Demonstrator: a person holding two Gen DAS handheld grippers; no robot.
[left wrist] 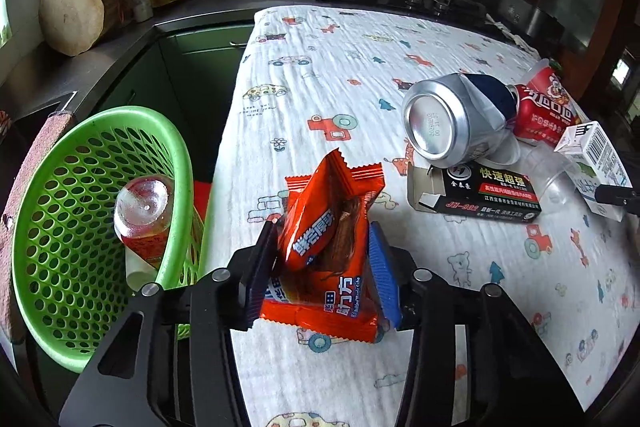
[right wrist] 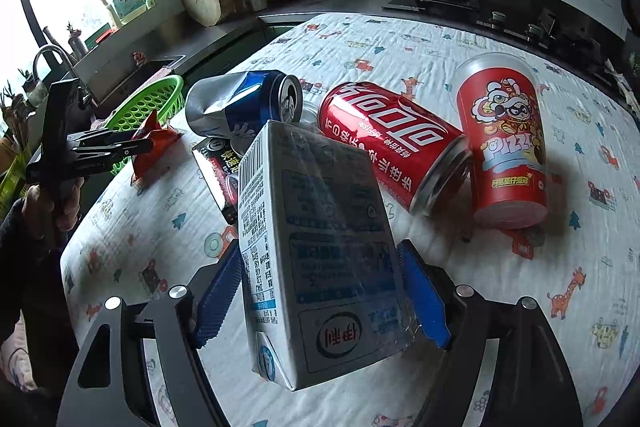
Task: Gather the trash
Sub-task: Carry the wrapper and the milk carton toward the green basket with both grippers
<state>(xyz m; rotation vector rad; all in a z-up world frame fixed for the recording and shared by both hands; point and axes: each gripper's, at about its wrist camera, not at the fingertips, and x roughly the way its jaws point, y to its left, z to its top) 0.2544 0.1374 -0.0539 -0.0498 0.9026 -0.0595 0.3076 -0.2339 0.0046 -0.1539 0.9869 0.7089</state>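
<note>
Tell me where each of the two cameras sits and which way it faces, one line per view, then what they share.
Left wrist: rides the left tool, looking down its fingers at the orange snack wrapper it grips, green basket alongside.
Right wrist: rides the right tool, looking down at the milk carton clamped between its pads; the left tool and the hand holding it show at left.
Shared: crushed silver can, red cola can, black box, basket, printed tablecloth.

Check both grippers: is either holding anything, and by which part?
Left gripper is shut on the orange snack wrapper, pinching its lower middle. Right gripper is shut on the milk carton, pads on its two narrow sides near the base.
</note>
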